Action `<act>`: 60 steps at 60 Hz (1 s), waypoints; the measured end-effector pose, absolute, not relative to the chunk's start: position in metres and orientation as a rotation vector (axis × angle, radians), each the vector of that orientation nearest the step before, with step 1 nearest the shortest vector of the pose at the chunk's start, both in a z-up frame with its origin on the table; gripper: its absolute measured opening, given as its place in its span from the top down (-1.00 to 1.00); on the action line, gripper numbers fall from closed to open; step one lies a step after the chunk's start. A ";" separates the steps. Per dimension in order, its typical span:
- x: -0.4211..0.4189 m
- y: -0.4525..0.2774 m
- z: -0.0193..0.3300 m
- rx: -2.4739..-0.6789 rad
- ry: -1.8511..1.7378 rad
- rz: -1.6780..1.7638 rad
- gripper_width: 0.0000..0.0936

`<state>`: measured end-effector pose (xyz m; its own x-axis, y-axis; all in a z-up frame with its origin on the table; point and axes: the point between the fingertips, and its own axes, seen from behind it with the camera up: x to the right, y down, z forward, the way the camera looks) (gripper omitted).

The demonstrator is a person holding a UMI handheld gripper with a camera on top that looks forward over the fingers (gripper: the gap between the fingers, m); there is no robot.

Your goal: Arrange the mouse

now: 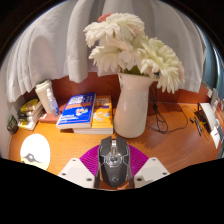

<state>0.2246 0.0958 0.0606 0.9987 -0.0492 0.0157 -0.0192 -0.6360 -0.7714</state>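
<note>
- Dark mouse [113,160] low on the wooden worktop [180,150], resting on a round purple mat [90,158], directly in front of the white vase [132,103].
- Fingers [82,172] set narrowly around the mouse, one at each flank; probably gripping it, though actual contact hard to confirm from this angle.
- White flowers [130,50] rising out of the vase.
- Books [85,110] stacked left of the vase, blue cover on top.
- Black cables [163,120] lying right of the vase.
- White disc-shaped object [34,152] far left of the vase, near the worktop edge.
</note>
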 end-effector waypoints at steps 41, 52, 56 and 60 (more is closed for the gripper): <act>-0.093 0.130 0.110 -2.194 -0.075 0.042 0.15; -0.113 0.103 0.008 -2.355 -0.094 0.038 0.25; -0.114 0.094 -0.010 -2.377 -0.090 0.039 0.16; -0.113 0.093 -0.010 -2.353 -0.086 0.027 0.22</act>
